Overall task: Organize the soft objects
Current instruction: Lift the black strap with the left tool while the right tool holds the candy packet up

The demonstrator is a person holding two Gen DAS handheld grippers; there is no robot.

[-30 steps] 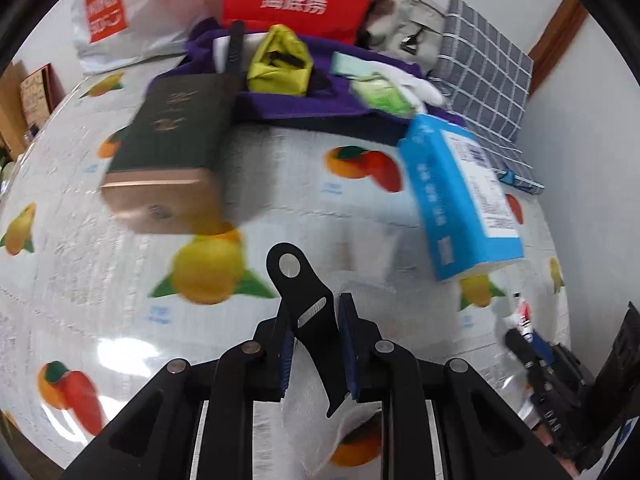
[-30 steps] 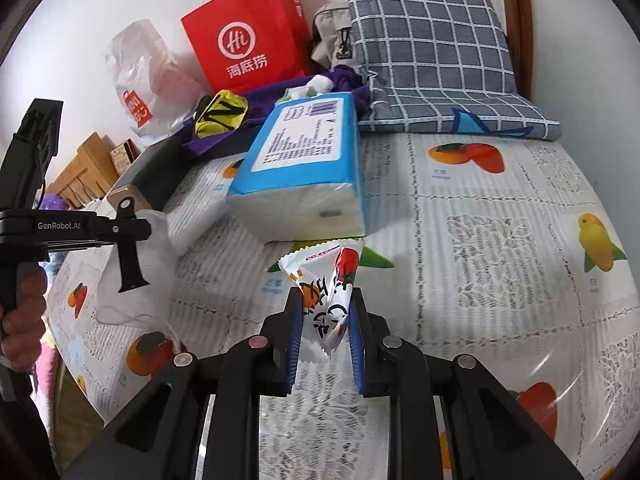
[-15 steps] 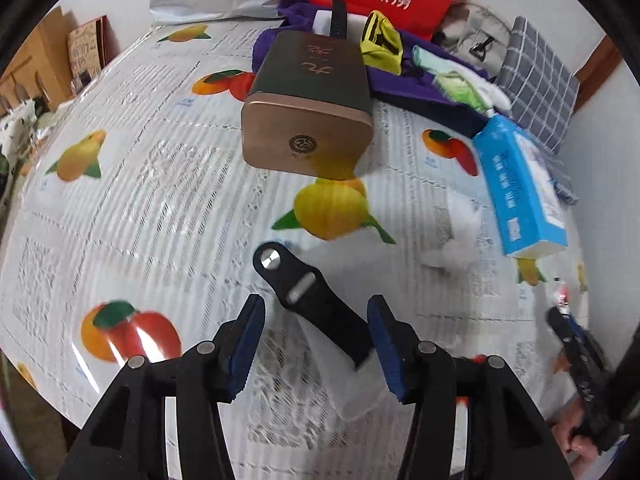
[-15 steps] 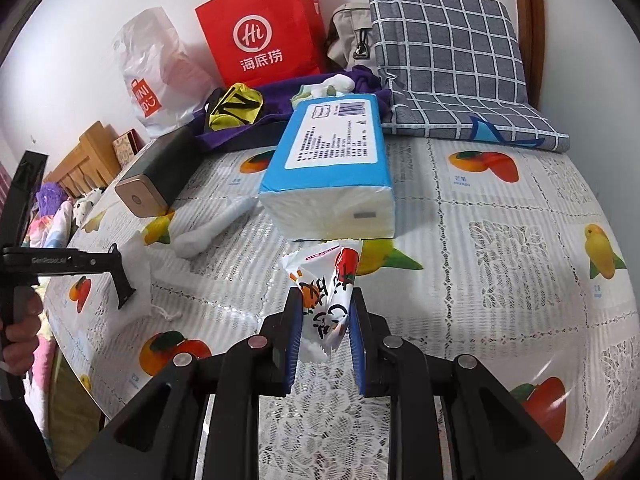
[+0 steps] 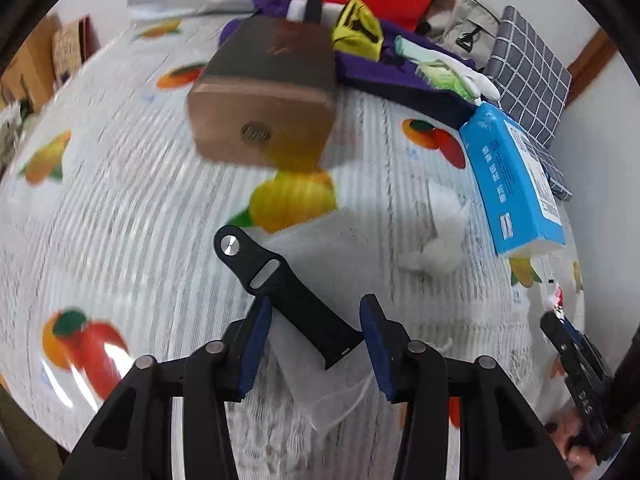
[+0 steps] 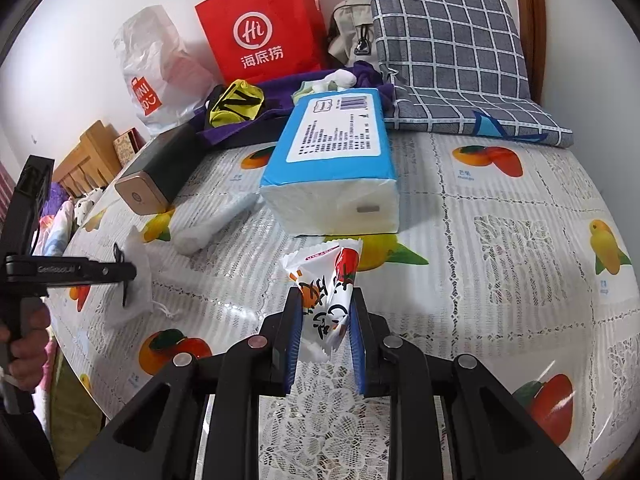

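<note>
In the left wrist view a black watch strap [image 5: 288, 296] lies slantwise on a white mesh pouch [image 5: 332, 392] on the fruit-print bed cover. My left gripper [image 5: 316, 308] points down over it. Its jaws are closing with the strap between them; the strap touches the left pad [image 5: 256, 336] and is not clamped. From the right wrist view the left gripper [image 6: 124, 272] sits at the far left over the pouch [image 6: 138, 284]. My right gripper [image 6: 326, 294] is shut on a white snack packet [image 6: 324, 276] with red and orange print, held just above the cover.
A blue tissue pack [image 6: 332, 168] lies ahead, with a rolled white cloth [image 6: 212, 228] and a dark box with a bronze end [image 6: 156, 176] to its left. Behind are purple clothes [image 6: 280, 92], a red paper bag [image 6: 264, 28] and a plaid pillow [image 6: 452, 48]. The bed edge runs along the left.
The left jaws, shut on the strap a second ago, spread wide and have since narrowed. The left gripper moved down toward the cover. The right gripper kept still with the packet.
</note>
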